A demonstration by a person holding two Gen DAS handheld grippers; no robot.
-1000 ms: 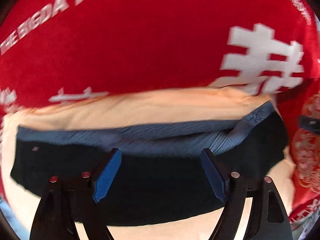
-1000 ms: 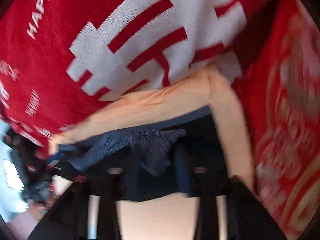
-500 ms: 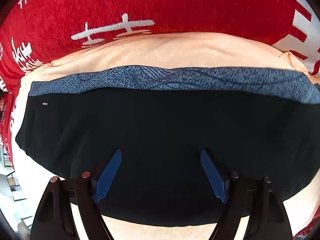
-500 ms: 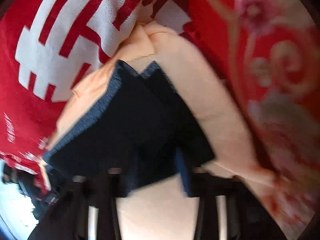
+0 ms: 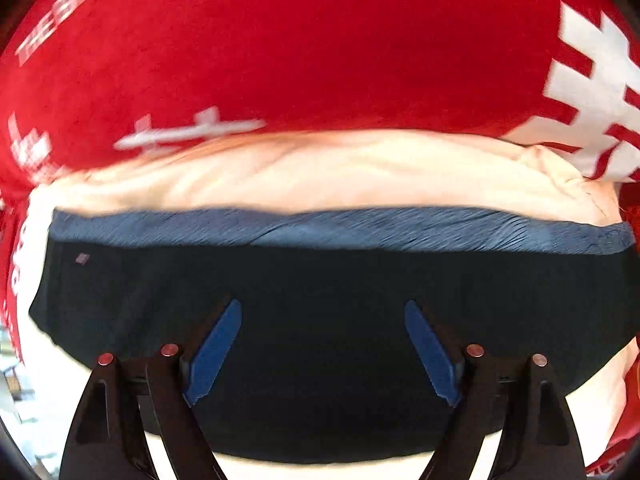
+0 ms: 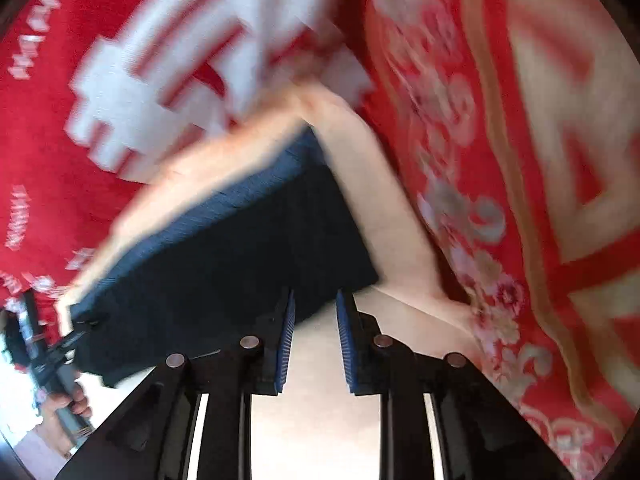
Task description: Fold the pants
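folded pants (image 5: 320, 320) lie under left hand-held gripper (image 5: 322, 312).

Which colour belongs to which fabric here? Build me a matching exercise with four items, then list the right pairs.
Things:
1. pants
2. waistband
3. cloth under the pants
4. blanket

Colours:
a. red with white characters
b. near-black
c. pale peach
d. mottled blue

Pairs: 1-b, 2-d, 3-c, 4-a

Matt black cloth pants (image 5: 320, 320) with a heathered waistband lie on peach cloth (image 5: 320, 172).
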